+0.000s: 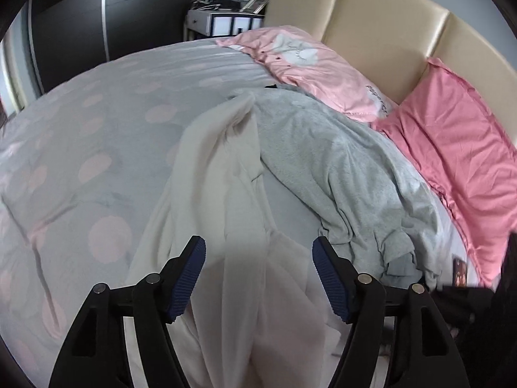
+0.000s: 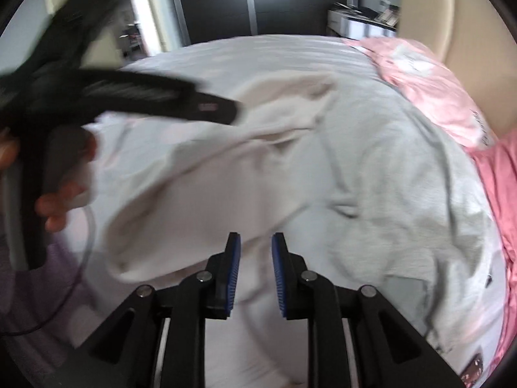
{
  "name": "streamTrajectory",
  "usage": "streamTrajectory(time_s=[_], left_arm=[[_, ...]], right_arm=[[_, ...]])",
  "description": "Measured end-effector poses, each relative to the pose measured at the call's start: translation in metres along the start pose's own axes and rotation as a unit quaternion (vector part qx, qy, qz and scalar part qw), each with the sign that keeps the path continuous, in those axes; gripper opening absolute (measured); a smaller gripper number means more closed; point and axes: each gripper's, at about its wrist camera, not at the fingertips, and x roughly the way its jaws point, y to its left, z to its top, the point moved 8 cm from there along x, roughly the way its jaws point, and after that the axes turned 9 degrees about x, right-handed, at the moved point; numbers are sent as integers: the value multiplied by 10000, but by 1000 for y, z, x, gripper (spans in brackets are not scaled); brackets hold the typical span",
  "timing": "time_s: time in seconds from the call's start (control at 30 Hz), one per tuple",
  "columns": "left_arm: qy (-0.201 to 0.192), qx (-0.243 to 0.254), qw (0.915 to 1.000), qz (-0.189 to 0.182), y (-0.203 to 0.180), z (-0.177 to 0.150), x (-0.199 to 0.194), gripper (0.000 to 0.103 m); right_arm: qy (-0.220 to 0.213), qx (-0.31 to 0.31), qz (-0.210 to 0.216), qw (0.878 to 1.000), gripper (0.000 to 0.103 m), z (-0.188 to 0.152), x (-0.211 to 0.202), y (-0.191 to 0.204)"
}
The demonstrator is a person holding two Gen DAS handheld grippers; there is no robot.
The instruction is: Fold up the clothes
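Observation:
A cream-white garment [image 1: 219, 174] lies crumpled on the bed, running from the middle toward me. A grey sweatshirt [image 1: 349, 174] lies bunched to its right. My left gripper [image 1: 258, 255] is open, its jaws wide apart just above the near end of the white garment, holding nothing. In the right wrist view the white garment [image 2: 200, 181] spreads left and the grey sweatshirt [image 2: 404, 187] right. My right gripper [image 2: 256, 249] is open with a narrow gap, over the white cloth. The left gripper's body [image 2: 155, 97] crosses the upper left, blurred.
The bed has a grey duvet with pink dots [image 1: 97, 135]. Two pink pillows [image 1: 323, 64] [image 1: 452, 148] lean at a beige headboard [image 1: 371, 16]. A white nightstand [image 1: 223, 21] and dark wardrobe [image 1: 113, 16] stand behind. A small dark object [image 1: 460, 271] lies near the right bed edge.

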Motion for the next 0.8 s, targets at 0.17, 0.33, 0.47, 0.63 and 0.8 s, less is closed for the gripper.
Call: streamTrajectory(time_s=[0.17,0.33,0.47,0.63,0.8], left_arm=[[261,252,9993,124,-7,16,17,70],[594,784,9926,708,-16,28,52,70],[942,889,9852,1119,-2,26,83,70],[1248,956,9762,1492,17,16,98,43],[1294,651,9781,1494,44,13,89,19]], right_arm=[[11,375,-146,9992,20,13,13,-36],[22,750,-292,9968,20,25,27,-73],[151,992,-305,9945,20,18,36,-88],[166,1022,-189,9944,20,17,42,-91],[269,1026,-177,9942,20,13,51,-93]])
